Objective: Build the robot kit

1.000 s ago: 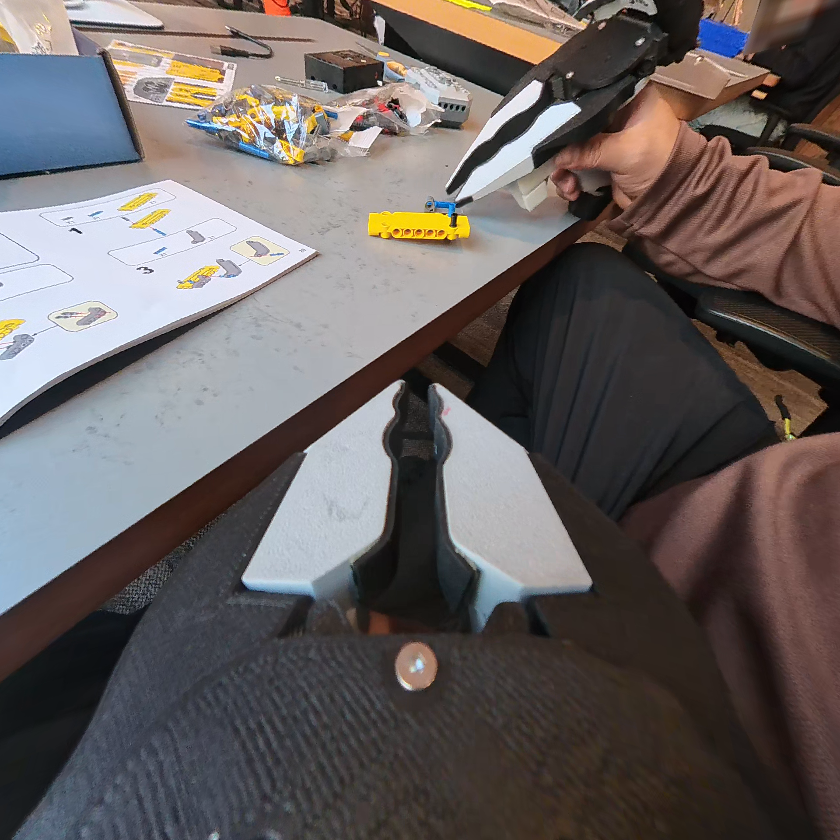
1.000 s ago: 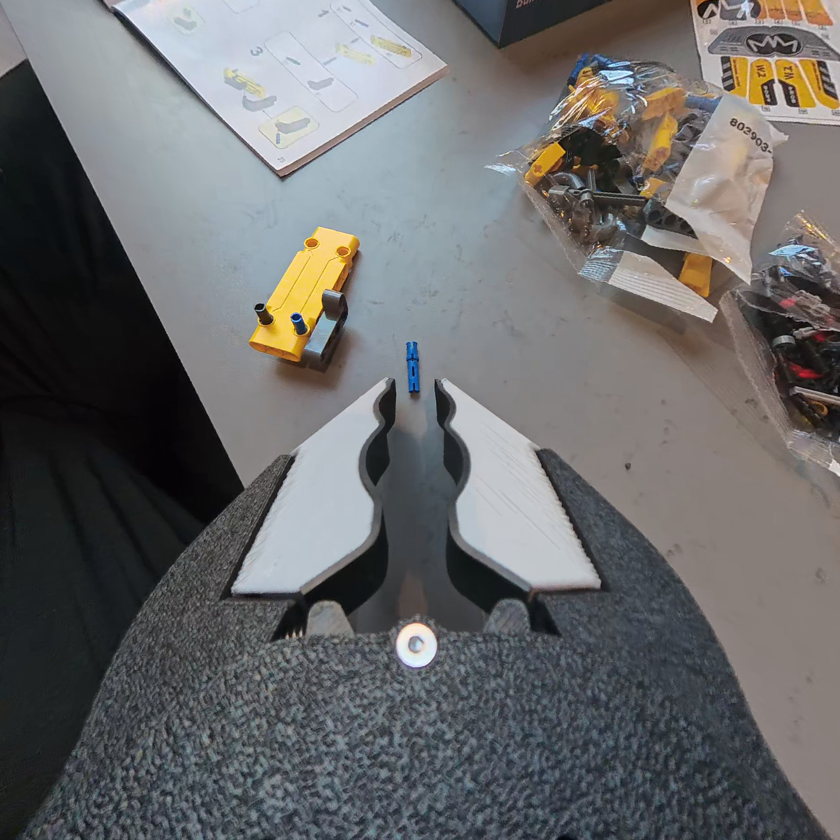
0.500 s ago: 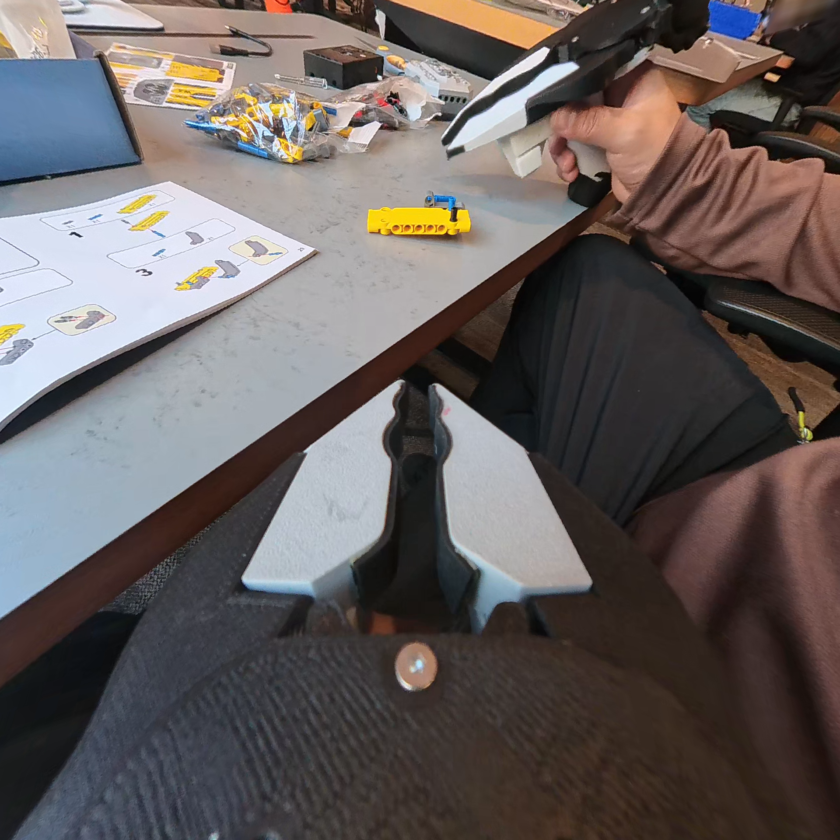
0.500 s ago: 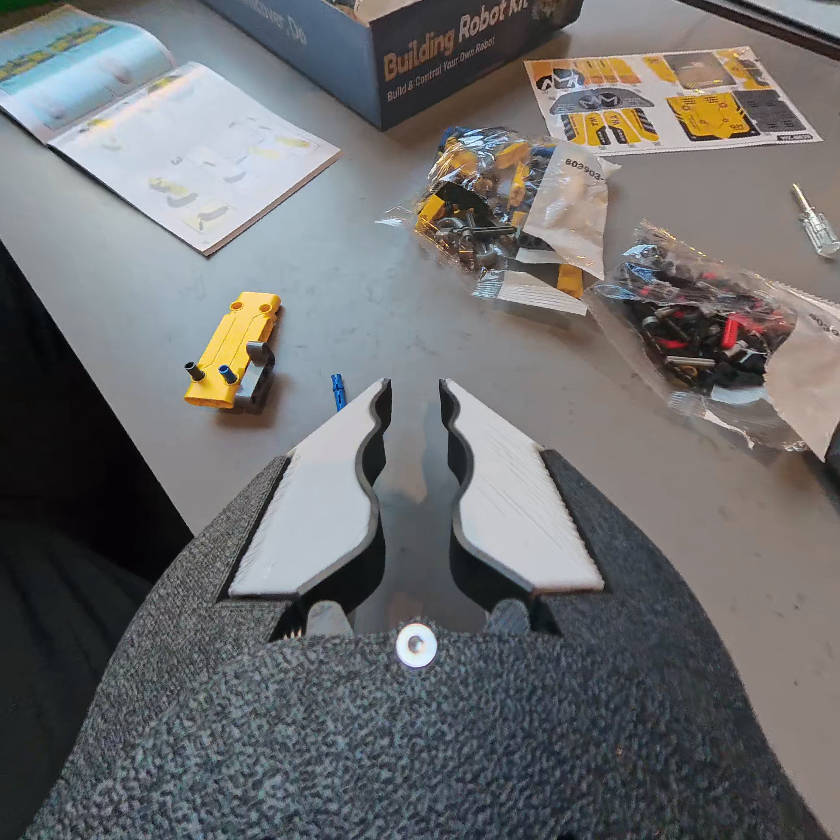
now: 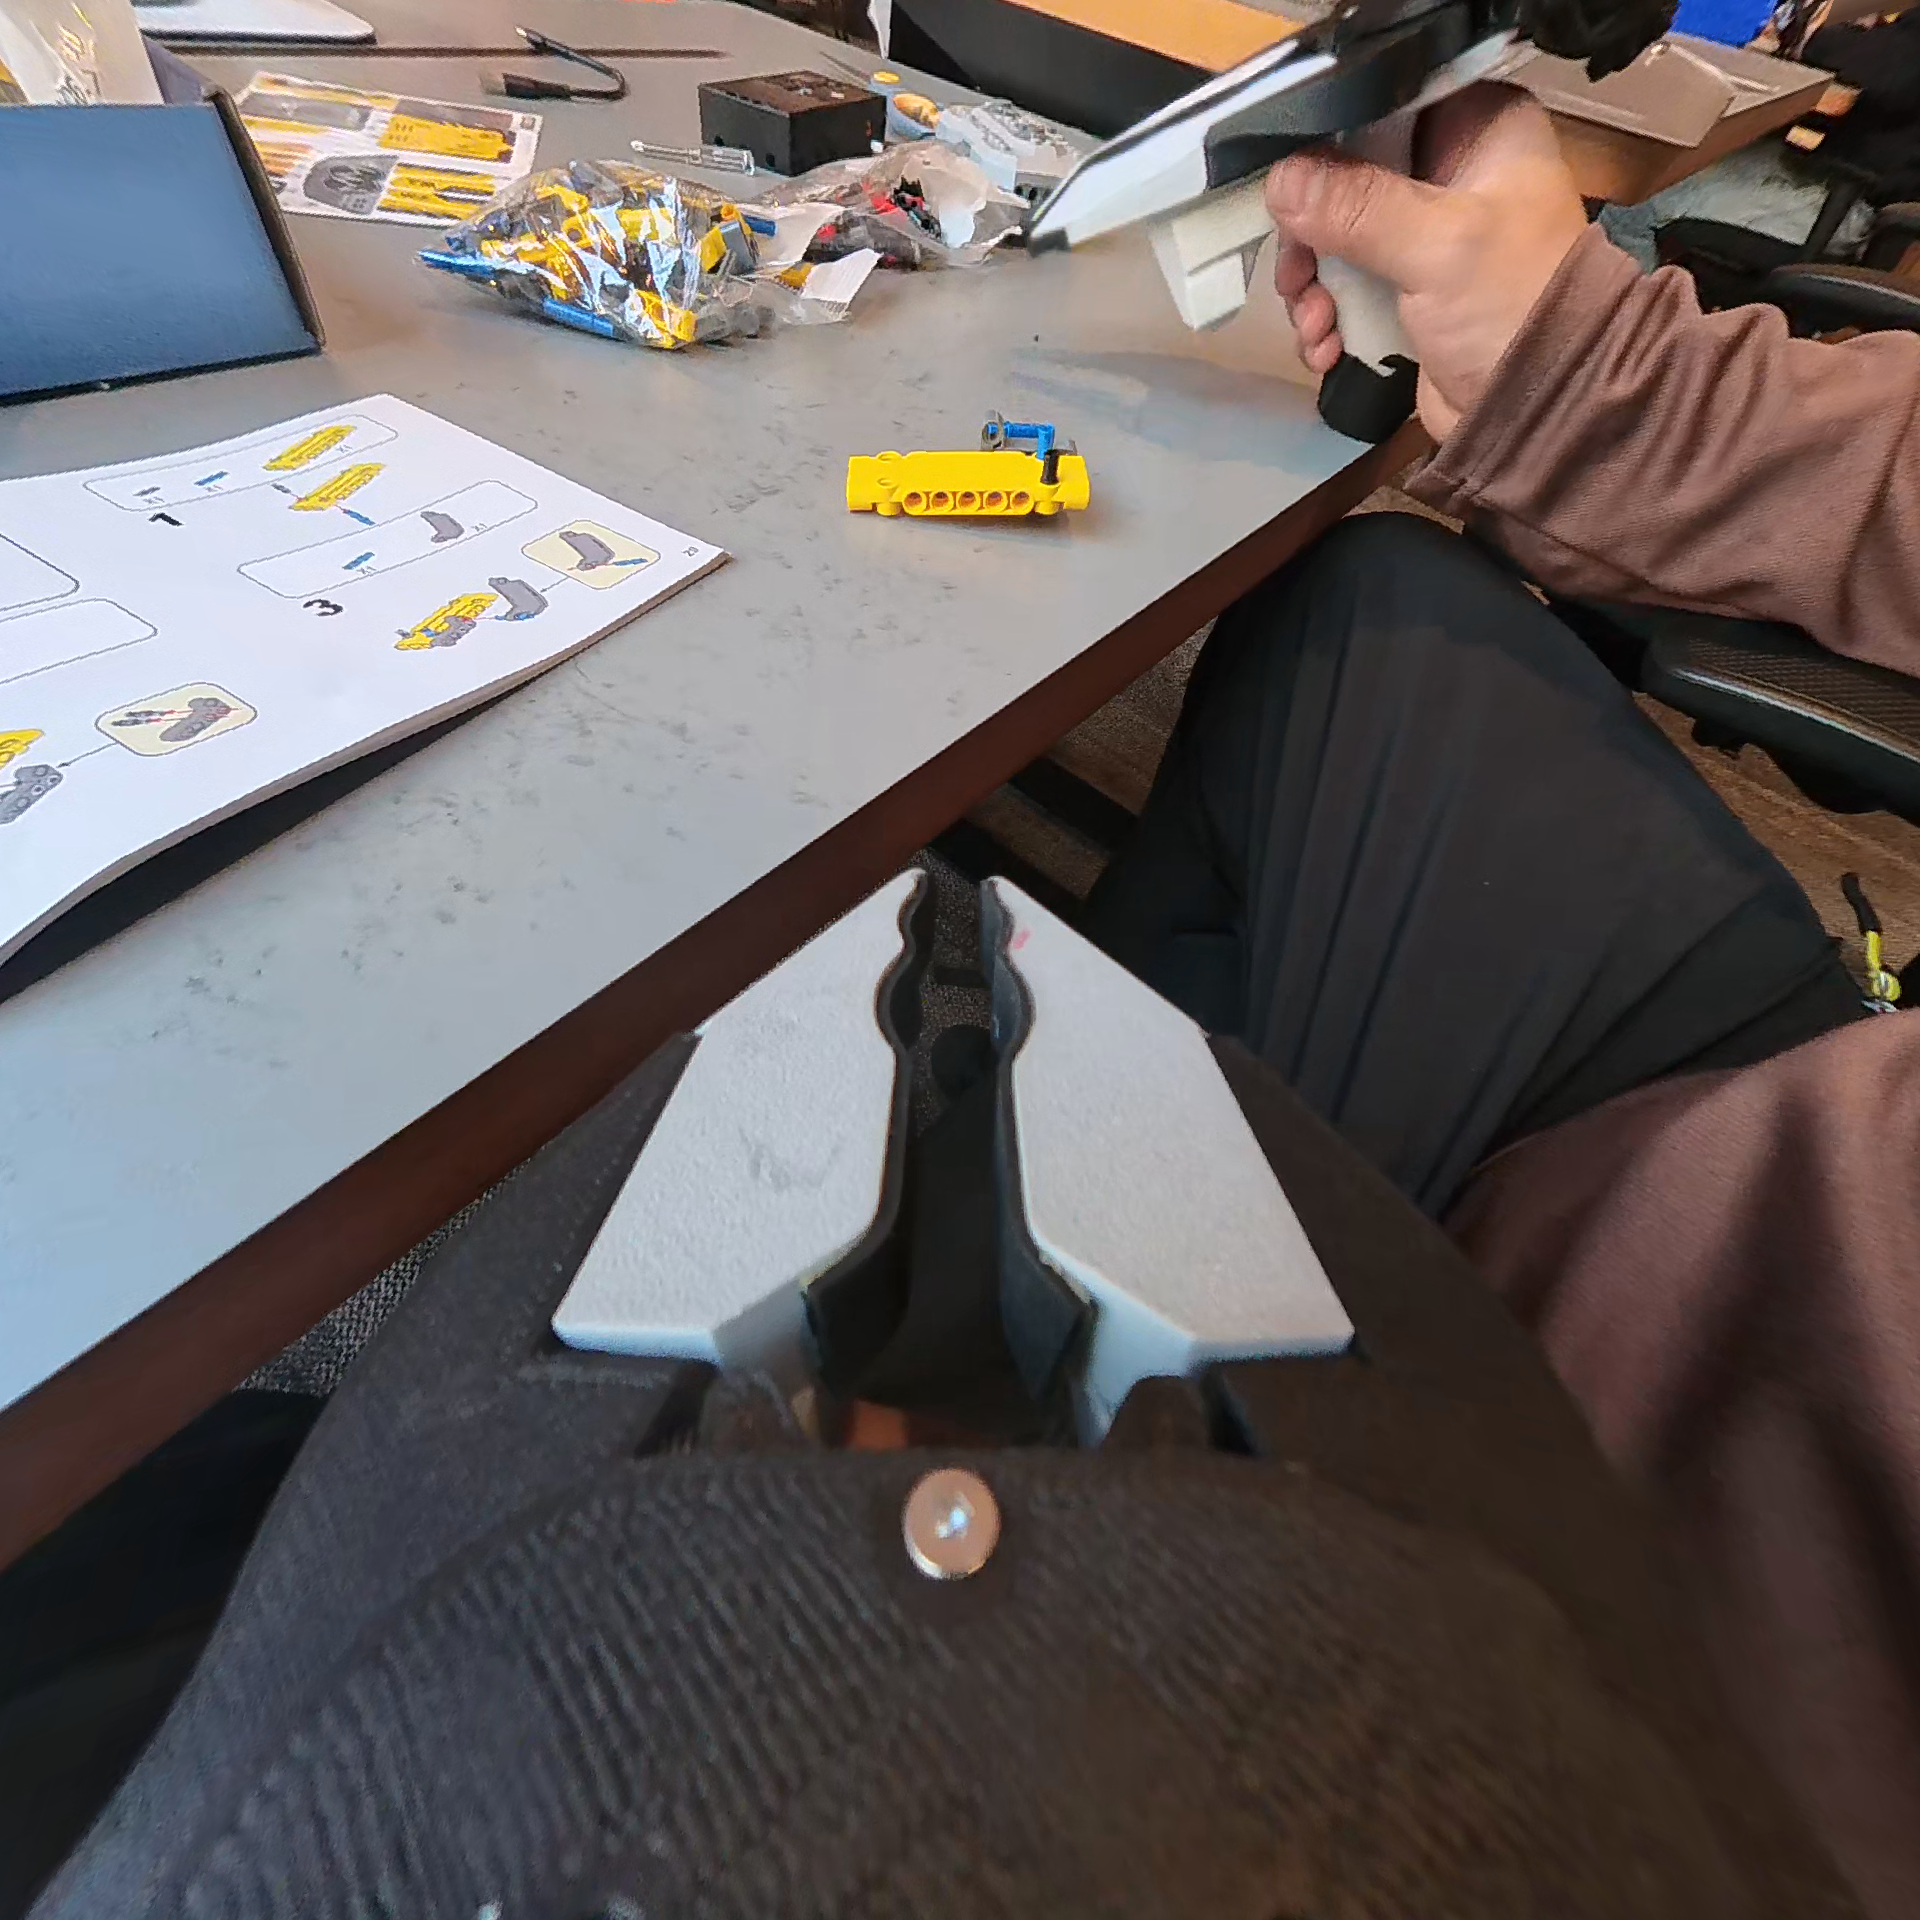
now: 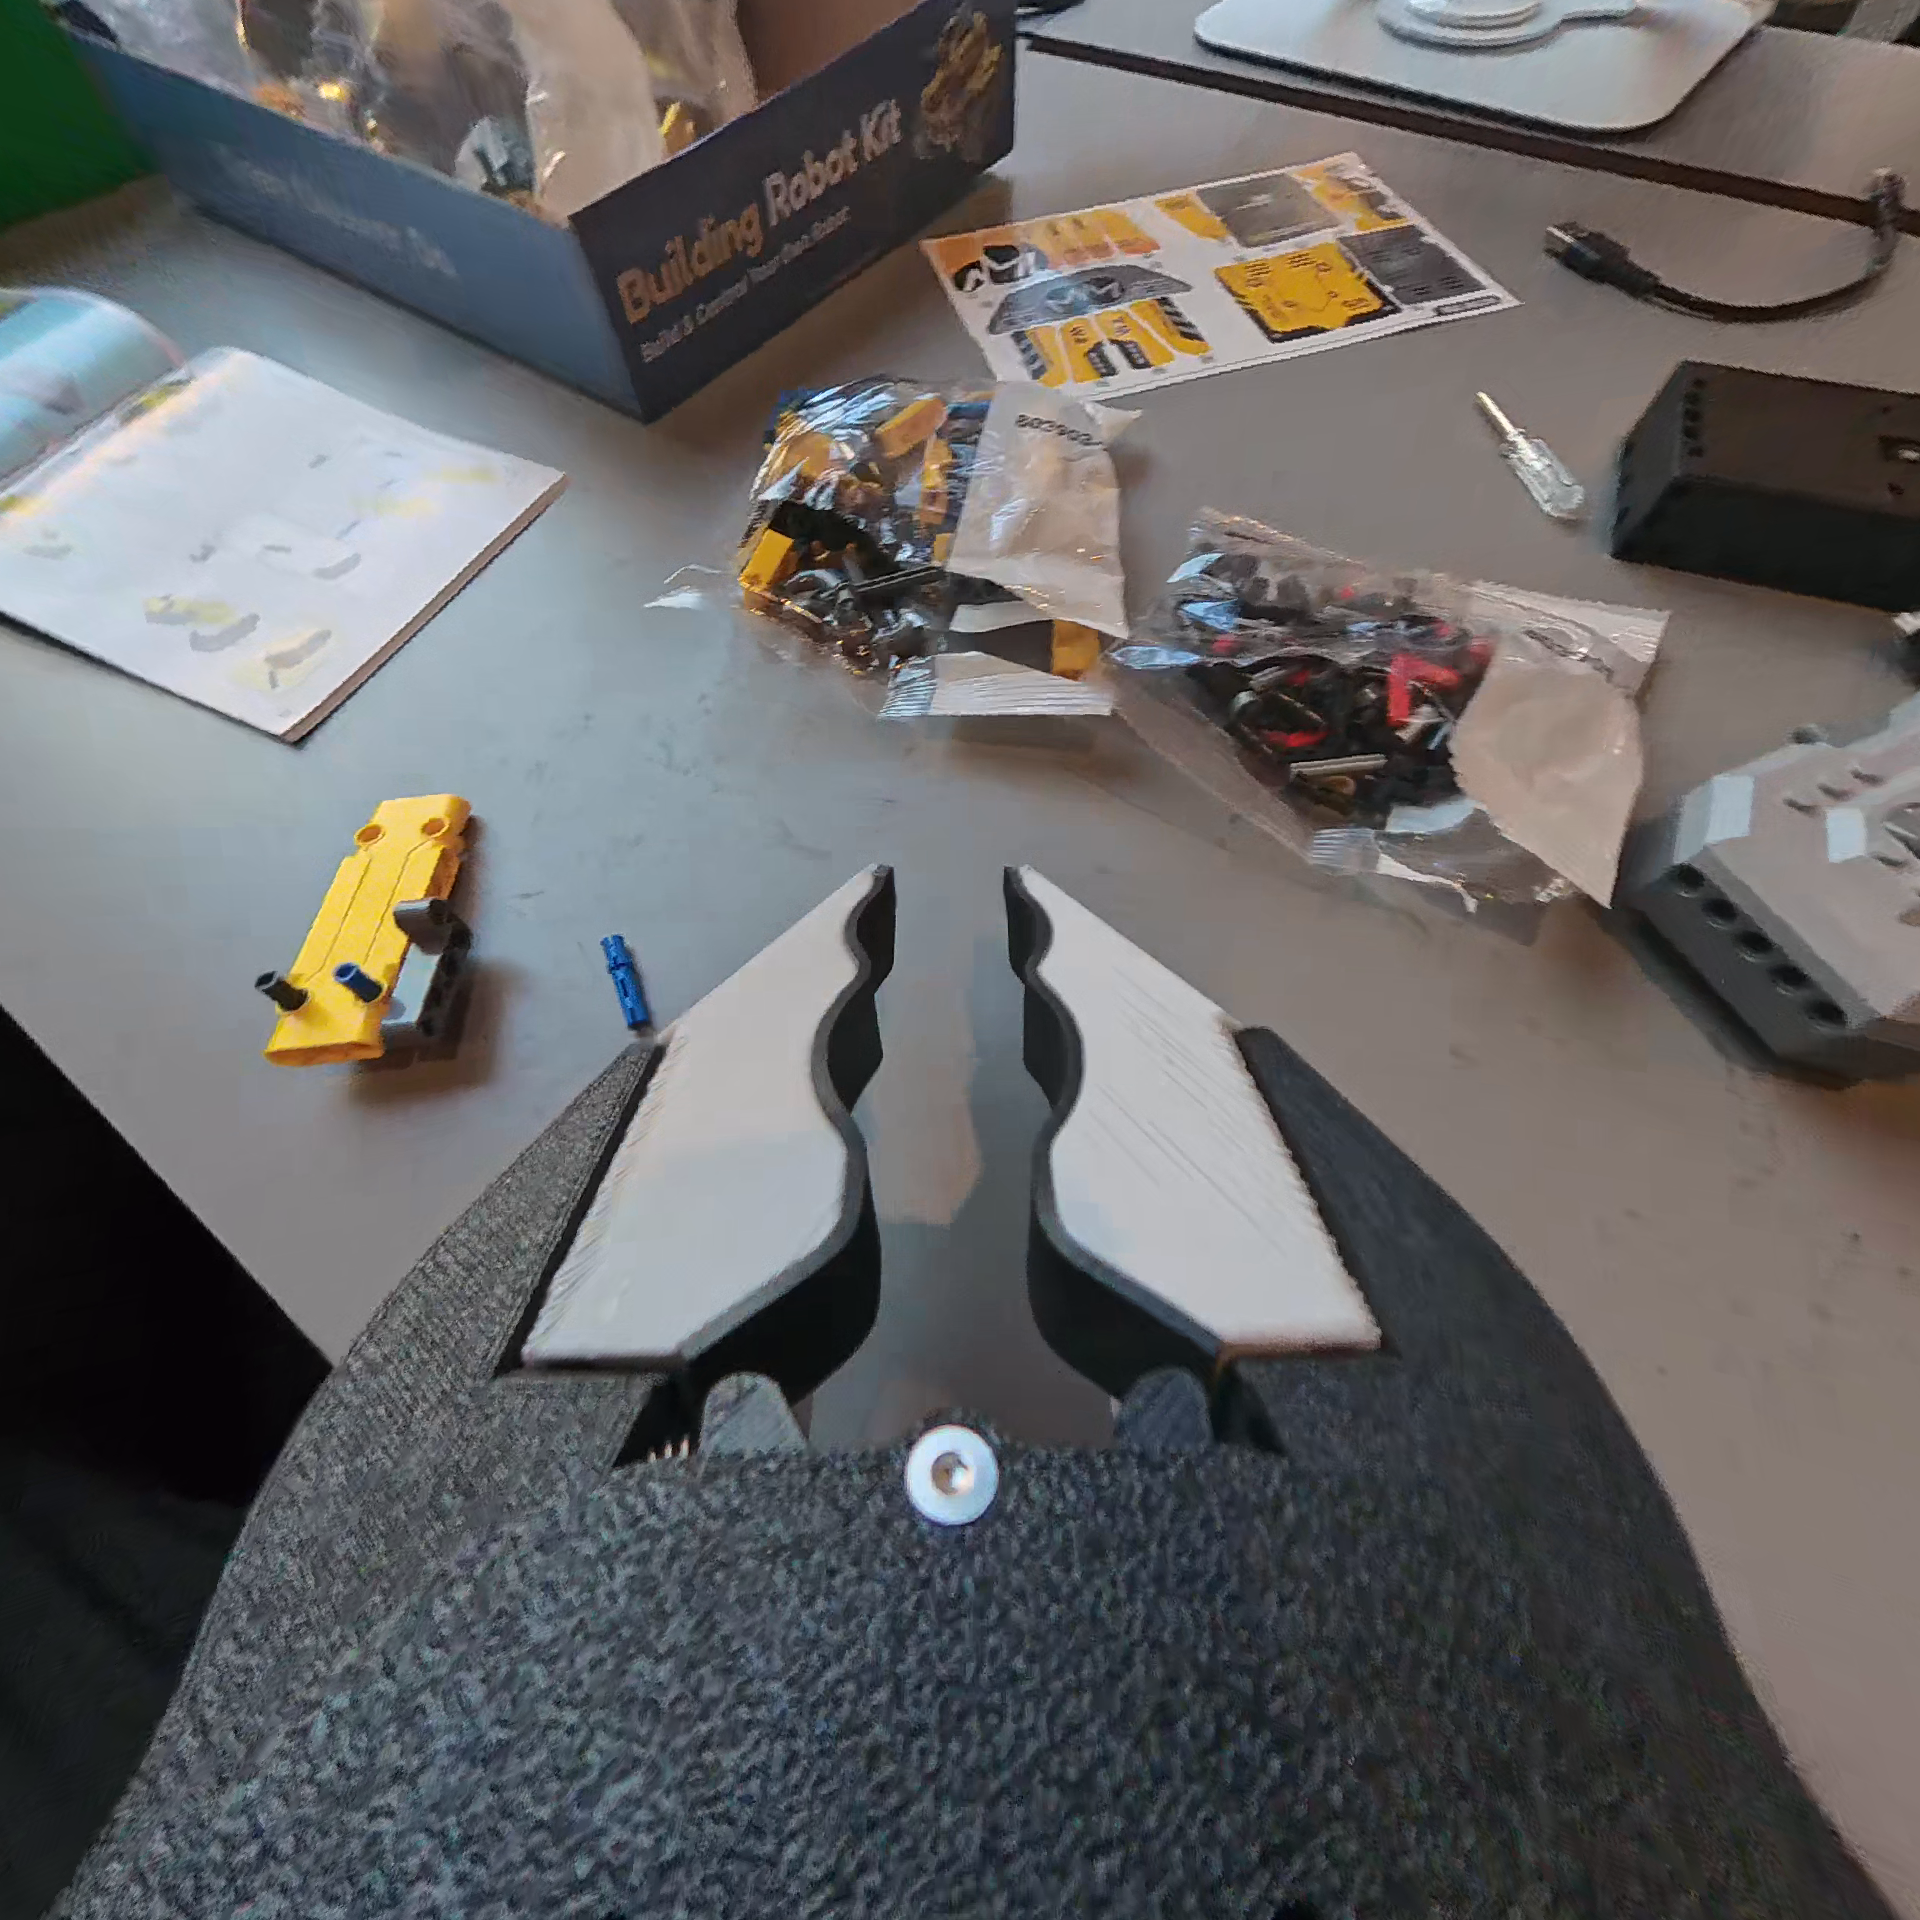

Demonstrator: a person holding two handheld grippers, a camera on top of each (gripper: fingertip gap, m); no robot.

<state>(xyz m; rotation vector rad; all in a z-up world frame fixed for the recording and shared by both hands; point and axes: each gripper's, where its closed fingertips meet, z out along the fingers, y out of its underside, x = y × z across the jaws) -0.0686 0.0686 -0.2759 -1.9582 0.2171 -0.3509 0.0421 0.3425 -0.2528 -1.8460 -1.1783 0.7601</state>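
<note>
A yellow beam [image 6: 374, 940] with a grey piece and two pins fixed to it lies near the table's front edge; it also shows in the left wrist view [image 5: 966, 488]. A loose blue pin [image 6: 625, 982] lies on the table just right of it. My right gripper [image 6: 949, 883] is open and empty. It hovers above the table, right of the pin, and points toward the parts bags. In the left wrist view the right gripper [image 5: 1049, 234] is held high by a hand. My left gripper [image 5: 953, 894] is off the table, below its edge, open by a narrow gap and empty.
A bag of yellow parts [image 6: 914, 540] and a bag of black and red parts [image 6: 1351, 686] lie mid-table. A blue box [image 6: 727, 239], sticker sheet [image 6: 1216, 270], open manual [image 5: 260, 623], black box [image 6: 1766, 488], grey block [image 6: 1787, 935] and screwdriver [image 6: 1527, 457] surround them. A person's leg [image 5: 1403, 831] is beside the table edge [image 5: 727, 914]. The grippers' ends are close to 30 cm from one another. To the loose blue pin [image 6: 625, 982]: right tips about 7 cm, left tips about 20 cm.
My right gripper has risen from just behind the blue pin and swung right, toward the bags. The pin stays on the table. The left gripper has not moved.
</note>
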